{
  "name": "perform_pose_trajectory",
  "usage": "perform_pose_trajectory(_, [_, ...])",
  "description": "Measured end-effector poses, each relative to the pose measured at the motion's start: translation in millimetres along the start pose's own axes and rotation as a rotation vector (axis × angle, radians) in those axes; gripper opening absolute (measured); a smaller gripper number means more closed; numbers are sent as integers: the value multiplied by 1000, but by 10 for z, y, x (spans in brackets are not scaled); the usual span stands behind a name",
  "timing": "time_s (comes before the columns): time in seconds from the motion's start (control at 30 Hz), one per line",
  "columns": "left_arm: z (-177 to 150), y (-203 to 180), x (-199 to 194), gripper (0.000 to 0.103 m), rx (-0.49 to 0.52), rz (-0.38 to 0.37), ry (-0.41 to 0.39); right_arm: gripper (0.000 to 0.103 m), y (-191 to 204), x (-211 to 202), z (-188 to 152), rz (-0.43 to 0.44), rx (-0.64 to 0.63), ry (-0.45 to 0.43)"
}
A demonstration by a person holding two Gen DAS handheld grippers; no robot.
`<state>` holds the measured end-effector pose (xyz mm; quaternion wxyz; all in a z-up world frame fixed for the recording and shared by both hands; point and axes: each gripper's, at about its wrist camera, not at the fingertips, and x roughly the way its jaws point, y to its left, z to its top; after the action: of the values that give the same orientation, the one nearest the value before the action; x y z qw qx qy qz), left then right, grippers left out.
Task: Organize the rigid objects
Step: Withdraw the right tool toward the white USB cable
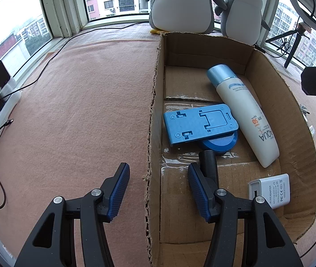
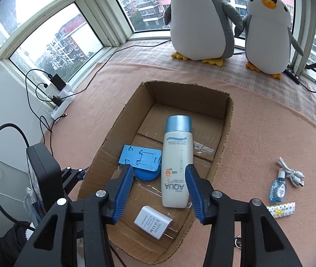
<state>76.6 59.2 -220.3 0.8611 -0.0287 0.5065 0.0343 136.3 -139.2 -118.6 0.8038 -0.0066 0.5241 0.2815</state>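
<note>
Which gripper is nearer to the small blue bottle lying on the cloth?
Right. The small blue bottle lies just beside the right gripper; the left gripper straddles the box's far wall.

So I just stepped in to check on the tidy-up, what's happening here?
A person holds two grippers over a cardboard box on a pink cloth. Both the left gripper and right gripper are open and empty. In the box lie a sunscreen bottle, a blue plastic stand partly over a blue round lid, and a white adapter. A small blue bottle and a white cable lie outside on the cloth.
</note>
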Motion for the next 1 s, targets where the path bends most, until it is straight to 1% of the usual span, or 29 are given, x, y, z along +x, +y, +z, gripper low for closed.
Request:
perform_pose_trajectory(0.2, [2,4,-4,58,1,0,0,45,-117,-87,18,-16,13,-13])
perform_pose_trajectory(0.33, [11,10,-6,58,0,-1,0,45,-258,-172,14,5,37,-22])
perform_pose_trajectory(0.4, [16,14,-6,58,-1,-1,1,45,-359,-209,1,2,51,-24])
perform_pose_trajectory(0.6, [11,12,-7,58,0,0,0,45,-764,-341,-84,-56,96,-19])
perform_pose_trajectory(0.77, [7,8,-7,58,1,0,0,45,-1117,-407,-127,-120,124,-12])
perform_pose_trajectory(0.93, [9,11,-5,58,1,0,0,45,-1424,-376,-156,-227,126,13])
perform_pose_trajectory(1.0, [7,8,-5,58,1,1,0,45,-1532,-327,-161,-256,127,30])
